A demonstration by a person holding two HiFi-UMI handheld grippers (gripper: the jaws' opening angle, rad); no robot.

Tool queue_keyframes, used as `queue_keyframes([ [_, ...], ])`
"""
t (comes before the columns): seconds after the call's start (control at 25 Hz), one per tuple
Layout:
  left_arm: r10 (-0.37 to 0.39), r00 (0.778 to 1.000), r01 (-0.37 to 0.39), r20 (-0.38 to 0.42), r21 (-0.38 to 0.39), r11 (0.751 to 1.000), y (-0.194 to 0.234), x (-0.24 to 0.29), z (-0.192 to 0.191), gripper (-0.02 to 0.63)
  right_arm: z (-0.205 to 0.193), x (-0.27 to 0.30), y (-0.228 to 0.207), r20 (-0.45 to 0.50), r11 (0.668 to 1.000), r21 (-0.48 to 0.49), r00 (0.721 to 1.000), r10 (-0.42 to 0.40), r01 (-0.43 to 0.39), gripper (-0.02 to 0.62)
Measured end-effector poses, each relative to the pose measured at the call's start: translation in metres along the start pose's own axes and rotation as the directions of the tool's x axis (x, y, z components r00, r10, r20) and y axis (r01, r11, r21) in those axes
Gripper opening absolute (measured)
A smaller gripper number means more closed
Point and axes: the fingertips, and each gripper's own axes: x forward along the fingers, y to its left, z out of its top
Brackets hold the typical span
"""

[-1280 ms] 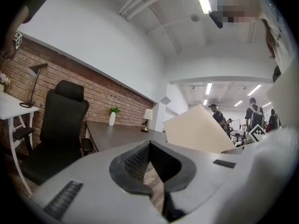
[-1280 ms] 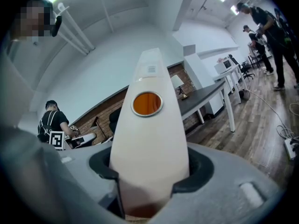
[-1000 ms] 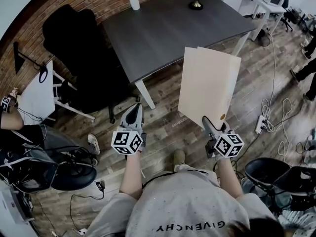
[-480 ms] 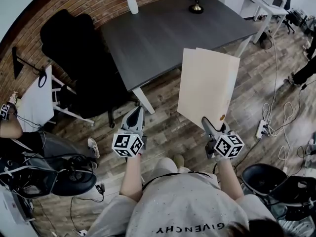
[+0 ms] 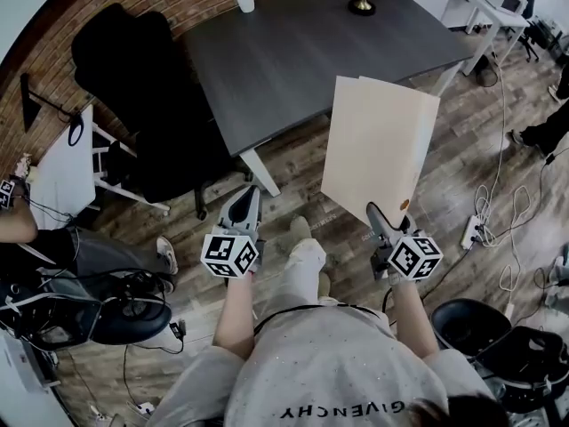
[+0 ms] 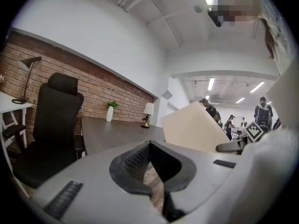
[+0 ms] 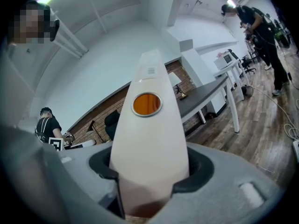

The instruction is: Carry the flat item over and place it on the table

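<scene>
Black chair [image 5: 133, 69] at far left, pushed in by the brick wall, clear of your path. Left claw [image 5: 242, 205] is closed tip to tip with nothing in it, pointing at the near leg of the surface [image 5: 311, 52]. The surface lies ahead and slightly left, mostly bare; a vase and a lamp stand at its far edge. The board [image 5: 378, 149] is in the air over the floor [image 5: 293, 163], tilted up and away from you, with its far corner just overlapping the surface's near right edge in the head view. It is not set down yet. Right claw [image 5: 378, 216] is clamped on the board's near edge, beside the orange dot [image 5: 404, 205], well off centre. Judgement: thin, light and fairly stiff, since it stands out from a single edge grip with no visible sag. The smooth face could pivot or slide between the pads, and the broad area will lever against a one-point hold. Move slowly. The free near corner suits your left claw. Lower the far edge onto the surface first.
</scene>
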Motion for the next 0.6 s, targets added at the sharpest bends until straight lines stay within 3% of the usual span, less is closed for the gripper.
queue_keyframes([
  [0.6,-0.038,0.999,0.038,0.008,-0.022,0.999,0.030,0.083,0.011,-0.003,0.036,0.069,-0.016,0.000,0.999,0.041,1.000,0.030,-0.030,0.279],
])
